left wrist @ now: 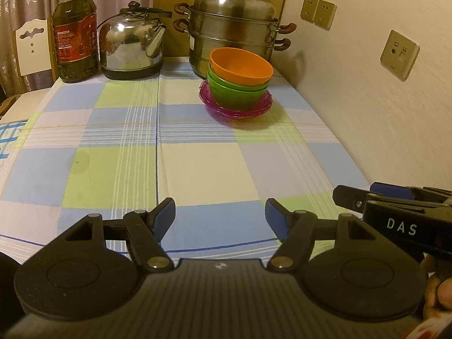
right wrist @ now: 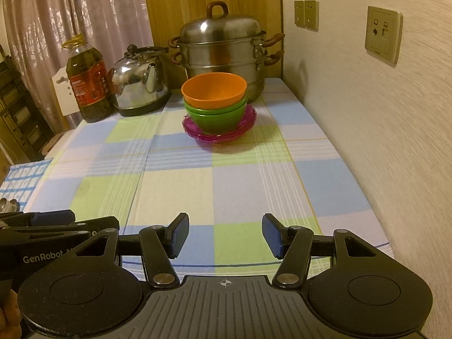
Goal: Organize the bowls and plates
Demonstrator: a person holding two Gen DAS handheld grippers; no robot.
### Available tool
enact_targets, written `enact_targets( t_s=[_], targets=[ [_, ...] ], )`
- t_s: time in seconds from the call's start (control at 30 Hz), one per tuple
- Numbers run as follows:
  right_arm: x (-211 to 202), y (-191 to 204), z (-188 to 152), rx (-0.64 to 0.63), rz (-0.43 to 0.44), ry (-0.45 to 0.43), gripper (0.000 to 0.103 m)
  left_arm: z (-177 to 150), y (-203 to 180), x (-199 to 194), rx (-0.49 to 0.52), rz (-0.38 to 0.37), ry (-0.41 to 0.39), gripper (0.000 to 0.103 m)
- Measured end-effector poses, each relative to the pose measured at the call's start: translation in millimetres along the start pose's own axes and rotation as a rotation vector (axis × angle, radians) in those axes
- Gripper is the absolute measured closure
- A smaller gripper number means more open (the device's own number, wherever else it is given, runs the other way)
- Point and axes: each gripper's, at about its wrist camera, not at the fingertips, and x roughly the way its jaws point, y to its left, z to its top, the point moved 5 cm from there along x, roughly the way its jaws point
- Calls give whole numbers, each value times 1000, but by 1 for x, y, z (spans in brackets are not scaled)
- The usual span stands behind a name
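An orange bowl (left wrist: pixel 240 66) sits nested on top of green bowls (left wrist: pixel 237 93), which stand on a stack of pink plates (left wrist: pixel 236 110) at the far side of the table, near the wall. The stack also shows in the right wrist view: orange bowl (right wrist: pixel 213 89), green bowls (right wrist: pixel 216 117), pink plates (right wrist: pixel 220 132). My left gripper (left wrist: pixel 220 219) is open and empty over the near edge of the table. My right gripper (right wrist: pixel 224 236) is open and empty, also near the front edge, to the right of the left one (left wrist: pixel 381 197).
A steel steamer pot (left wrist: pixel 233 25), a steel kettle (left wrist: pixel 131 42) and a bottle of oil (left wrist: pixel 75 34) stand along the back of the table. The wall with sockets (left wrist: pixel 399 53) runs along the right side. A checked cloth (left wrist: pixel 197 163) covers the table.
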Motion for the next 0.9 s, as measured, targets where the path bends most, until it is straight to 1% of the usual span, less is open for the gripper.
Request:
enact_targets(
  t_s=[0.9],
  targets=[
    [-2,-1,3,0,-4,-2,45,2,-2,-1,6,-2,3,35]
  ],
)
